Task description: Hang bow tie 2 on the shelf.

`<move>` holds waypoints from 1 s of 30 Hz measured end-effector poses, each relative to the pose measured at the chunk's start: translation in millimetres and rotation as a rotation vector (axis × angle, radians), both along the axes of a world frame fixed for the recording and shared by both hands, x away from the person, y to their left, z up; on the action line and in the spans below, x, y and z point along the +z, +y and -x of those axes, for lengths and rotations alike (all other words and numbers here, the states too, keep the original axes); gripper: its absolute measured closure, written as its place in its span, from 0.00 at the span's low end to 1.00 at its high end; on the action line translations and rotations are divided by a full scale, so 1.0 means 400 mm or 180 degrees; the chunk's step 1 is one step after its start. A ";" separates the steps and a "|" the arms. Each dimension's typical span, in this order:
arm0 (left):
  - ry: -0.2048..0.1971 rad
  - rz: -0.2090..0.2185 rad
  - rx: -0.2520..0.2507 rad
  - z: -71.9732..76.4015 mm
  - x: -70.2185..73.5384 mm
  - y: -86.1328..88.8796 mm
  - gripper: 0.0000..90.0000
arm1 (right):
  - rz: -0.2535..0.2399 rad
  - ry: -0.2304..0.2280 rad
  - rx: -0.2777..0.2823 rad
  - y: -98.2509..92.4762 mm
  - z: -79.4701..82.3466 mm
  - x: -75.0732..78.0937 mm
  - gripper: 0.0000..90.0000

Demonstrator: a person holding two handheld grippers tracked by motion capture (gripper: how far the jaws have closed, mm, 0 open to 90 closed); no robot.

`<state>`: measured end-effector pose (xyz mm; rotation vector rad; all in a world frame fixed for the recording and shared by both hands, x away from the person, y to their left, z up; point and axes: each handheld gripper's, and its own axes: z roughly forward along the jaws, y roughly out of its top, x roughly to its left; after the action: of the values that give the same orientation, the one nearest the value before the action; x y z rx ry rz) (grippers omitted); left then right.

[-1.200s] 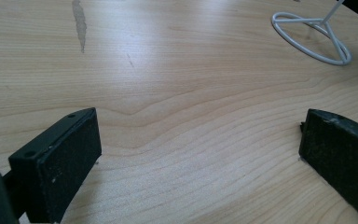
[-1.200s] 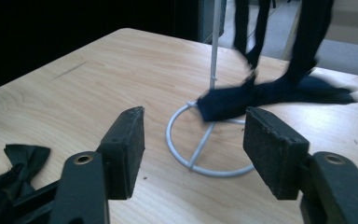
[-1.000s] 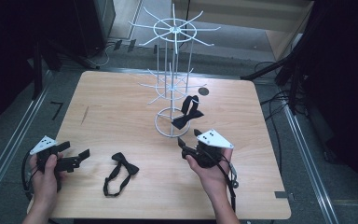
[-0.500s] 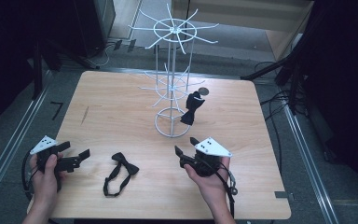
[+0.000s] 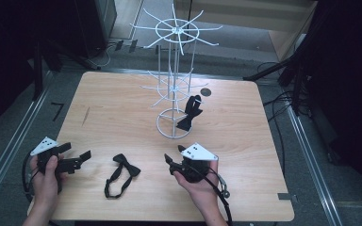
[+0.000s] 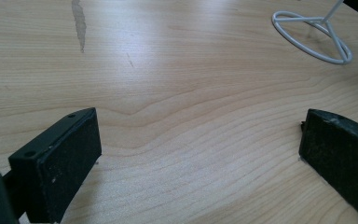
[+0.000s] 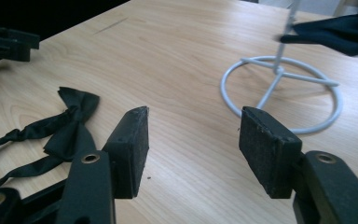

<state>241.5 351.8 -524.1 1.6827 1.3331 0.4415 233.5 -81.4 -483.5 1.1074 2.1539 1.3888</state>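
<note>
the work in hand looks like hanging bow ties on the white wire rack (image 5: 174,89). one bow tie (image 5: 190,113) already hangs from a lower arm of the rack, above its ring base. the other bow tie (image 5: 120,173) lies flat on the table (image 5: 245,136), its strap trailing toward the near edge, between the two hands.

the right gripper (image 5: 172,162) sits low over the table just right of that lying tie, tips pointing toward it. its jaws have just been closing, yet they stand partly apart with only bare wood between them, so nothing is held. the left gripper (image 5: 78,160) rests near the left edge, jaws wide and empty, well apart from the tie.

to do this step well, the right gripper should probably open again before it moves in, then slide left until the knot at the tie's middle lies between the pads (image 7: 270,149). gripping the knot rather than a loose wing or the strap should keep the tie from folding or slipping. come in low and level, pads close to the wood, and close only once the knot is truly between them. the strap may drag, so lift slowly and keep it free of the rack's base.
</note>
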 end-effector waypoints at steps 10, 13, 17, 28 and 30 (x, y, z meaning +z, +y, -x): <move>0.0001 0.0007 -0.0003 0.000 0.000 0.001 0.00 | 0.0063 0.0058 0.0185 0.066 0.005 -0.017 0.51; -0.0001 0.0010 -0.0003 0.000 0.000 0.001 0.00 | 0.0056 0.0079 0.0228 0.077 0.006 -0.019 0.54; -0.0005 0.0015 0.0002 0.000 0.000 0.001 0.00 | 0.0130 0.0069 0.0338 0.105 0.012 -0.021 0.56; -0.0008 0.0018 0.0002 0.000 0.000 0.001 0.00 | 0.0221 0.0139 0.0532 0.176 0.012 -0.030 0.60; -0.0008 0.0018 0.0002 0.000 0.000 0.001 0.00 | 0.0230 0.0147 0.0544 0.181 0.012 -0.032 0.60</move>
<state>241.5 352.1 -524.1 1.6765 1.3320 0.4399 228.8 -9.1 -496.4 0.9570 2.3598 1.3557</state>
